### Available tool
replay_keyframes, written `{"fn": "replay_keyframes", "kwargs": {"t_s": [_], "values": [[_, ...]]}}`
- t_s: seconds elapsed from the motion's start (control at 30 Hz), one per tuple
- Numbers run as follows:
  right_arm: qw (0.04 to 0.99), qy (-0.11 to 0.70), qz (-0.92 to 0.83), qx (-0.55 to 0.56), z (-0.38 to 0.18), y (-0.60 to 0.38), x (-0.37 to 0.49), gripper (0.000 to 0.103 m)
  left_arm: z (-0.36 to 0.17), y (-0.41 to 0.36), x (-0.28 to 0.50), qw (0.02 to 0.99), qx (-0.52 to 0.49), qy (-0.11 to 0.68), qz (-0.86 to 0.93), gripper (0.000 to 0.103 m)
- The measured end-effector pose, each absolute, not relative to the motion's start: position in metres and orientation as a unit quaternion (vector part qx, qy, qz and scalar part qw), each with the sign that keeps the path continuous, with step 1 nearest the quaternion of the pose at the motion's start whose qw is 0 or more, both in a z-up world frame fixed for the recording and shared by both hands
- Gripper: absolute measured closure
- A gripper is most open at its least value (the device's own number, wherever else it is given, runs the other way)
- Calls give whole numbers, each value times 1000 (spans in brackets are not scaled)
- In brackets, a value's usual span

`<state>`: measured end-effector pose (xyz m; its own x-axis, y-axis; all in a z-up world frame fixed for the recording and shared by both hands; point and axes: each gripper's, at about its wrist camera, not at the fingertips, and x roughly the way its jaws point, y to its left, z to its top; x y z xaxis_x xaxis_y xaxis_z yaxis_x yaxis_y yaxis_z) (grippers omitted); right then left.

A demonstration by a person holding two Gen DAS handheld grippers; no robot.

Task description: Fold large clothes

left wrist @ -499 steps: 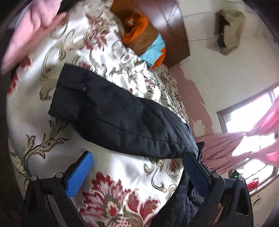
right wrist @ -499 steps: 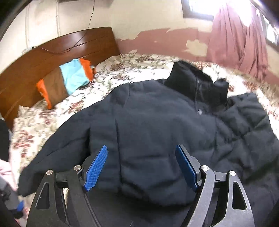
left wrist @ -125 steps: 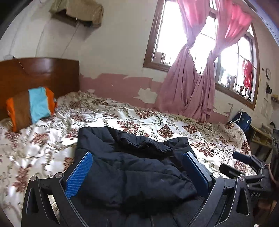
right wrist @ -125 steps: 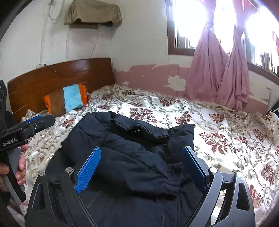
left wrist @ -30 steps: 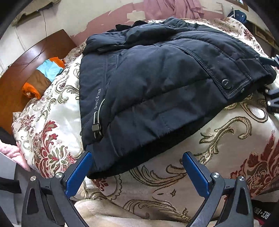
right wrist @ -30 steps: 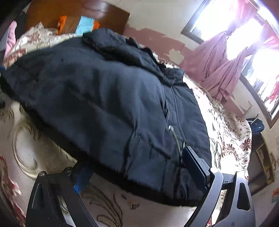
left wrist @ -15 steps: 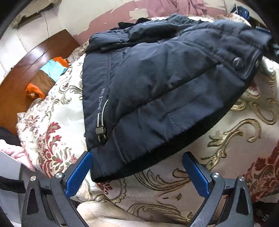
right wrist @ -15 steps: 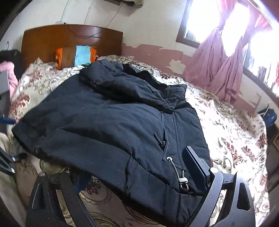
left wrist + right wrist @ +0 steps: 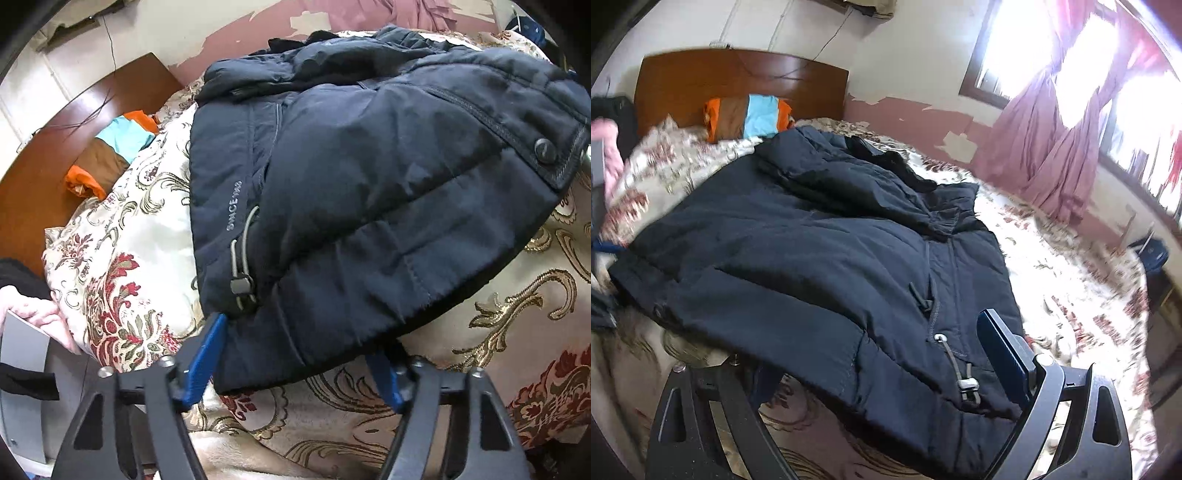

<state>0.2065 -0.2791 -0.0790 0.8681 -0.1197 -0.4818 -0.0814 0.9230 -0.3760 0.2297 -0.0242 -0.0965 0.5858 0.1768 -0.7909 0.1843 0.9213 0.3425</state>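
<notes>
A large dark navy padded jacket (image 9: 369, 192) lies spread on the floral bedspread (image 9: 140, 236), sleeves folded in over its body. My left gripper (image 9: 295, 362) has its blue pads on either side of the jacket's bottom hem corner, closing on it. The same jacket shows in the right wrist view (image 9: 820, 266). My right gripper (image 9: 886, 362) holds the opposite hem corner; the fabric drapes over the left finger and hides it, while the right blue pad (image 9: 1001, 347) stands clear beside the drawcord toggle (image 9: 967, 386).
A wooden headboard (image 9: 738, 77) and an orange, brown and blue pillow (image 9: 746, 118) stand at the bed's head. Pink curtains (image 9: 1056, 147) hang by the window on the right. A pink cloth (image 9: 40, 314) lies off the bed's left edge.
My left gripper has moved forward and its jaws have narrowed around the jacket's hem corner. My right gripper has lifted its hem corner slightly, so the bottom edge rises off the bedspread.
</notes>
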Motion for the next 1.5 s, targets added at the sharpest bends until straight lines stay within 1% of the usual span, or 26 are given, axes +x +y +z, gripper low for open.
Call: {"fn": "replay_keyframes", "kwargs": {"t_s": [0.07, 0.1, 0.27, 0.37, 0.43, 0.5, 0.53, 0.6, 0.63, 0.67, 0.7, 0.73, 0.77, 0.93, 1.03, 1.1, 1.17, 1.37, 1.5], "values": [[941, 259, -19, -218, -84, -276, 204, 11, -94, -22, 229, 873, 199, 446, 5, 58], [937, 260, -23, -231, -89, -275, 202, 11, -93, -21, 229, 874, 198, 445, 9, 61], [926, 265, -39, -267, -102, -275, 196, 11, -89, -13, 229, 880, 173, 441, 8, 65], [915, 283, -61, -281, -112, -281, 200, 11, -90, -11, 230, 880, 171, 443, 9, 65], [915, 291, -78, -267, -115, -291, 202, 11, -90, -10, 229, 880, 168, 445, 9, 65], [930, 291, -68, -214, -108, -306, 201, 12, -90, -10, 229, 879, 167, 447, 8, 65], [935, 286, -64, -199, -104, -311, 200, 15, -92, -10, 230, 877, 168, 450, 7, 65], [942, 273, -52, -188, -97, -312, 197, 30, -95, -12, 232, 873, 172, 457, 6, 65], [945, 266, -42, -187, -94, -310, 195, 40, -96, -12, 233, 870, 176, 460, 6, 65], [946, 261, -36, -187, -92, -308, 194, 52, -98, -13, 234, 869, 180, 462, 7, 65], [948, 253, -27, -189, -89, -303, 193, 59, -98, -14, 234, 867, 185, 463, 8, 65], [951, 245, -18, -189, -84, -299, 193, 70, -100, -17, 234, 865, 193, 463, 9, 65], [953, 240, -14, -187, -82, -297, 193, 75, -101, -19, 233, 863, 200, 463, 11, 65], [967, 212, 14, -137, -55, -296, 197, 79, -102, -23, 230, 862, 213, 460, 15, 64], [970, 211, 24, -123, -50, -300, 201, 80, -102, -23, 231, 862, 209, 461, 17, 64], [969, 210, 23, -125, -51, -299, 201, 80, -100, -22, 231, 866, 204, 456, 21, 66], [968, 217, 18, -126, -55, -298, 201, 80, -96, -17, 230, 872, 192, 450, 21, 73], [966, 236, 13, -102, -66, -302, 200, 80, -76, -4, 228, 895, 172, 412, -10, 87], [970, 236, 17, -59, -70, -309, 196, 88, -53, 5, 222, 919, 155, 360, -24, 90]]}}
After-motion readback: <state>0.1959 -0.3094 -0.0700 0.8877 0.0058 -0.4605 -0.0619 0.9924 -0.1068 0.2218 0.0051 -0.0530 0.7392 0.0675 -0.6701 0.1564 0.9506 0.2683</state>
